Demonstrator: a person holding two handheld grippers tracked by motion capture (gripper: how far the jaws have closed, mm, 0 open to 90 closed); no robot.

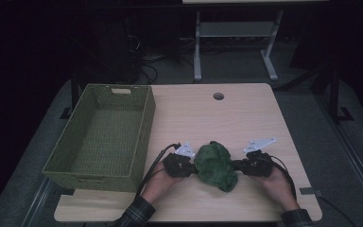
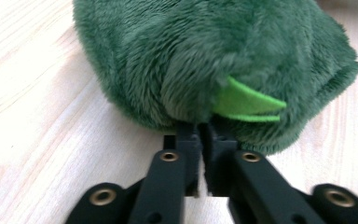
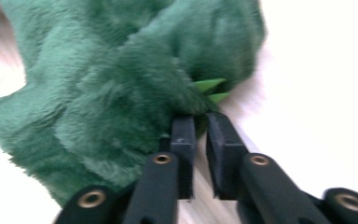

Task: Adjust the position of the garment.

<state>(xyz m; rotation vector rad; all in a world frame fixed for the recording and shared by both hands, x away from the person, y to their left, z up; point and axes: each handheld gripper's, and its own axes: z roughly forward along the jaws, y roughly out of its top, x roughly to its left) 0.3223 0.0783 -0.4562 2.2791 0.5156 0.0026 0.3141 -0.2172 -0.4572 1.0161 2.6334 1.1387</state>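
Lying near the desk's (image 1: 246, 109) front edge, the plush (image 1: 215, 165) sits between both grippers. Left gripper (image 1: 189, 166) and right gripper (image 1: 238, 165) each pinch its fur from opposite sides, jaws nearly closed. The basket (image 1: 144, 127) stands left, nearer the left gripper.

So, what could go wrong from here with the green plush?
1. Both grips look thin: the left gripper and right gripper pinch only a bit of fur at the edges of the plush, so it may slip out when lifted.
2. The basket wall stands close on the left; a low carry could catch the plush on its rim.
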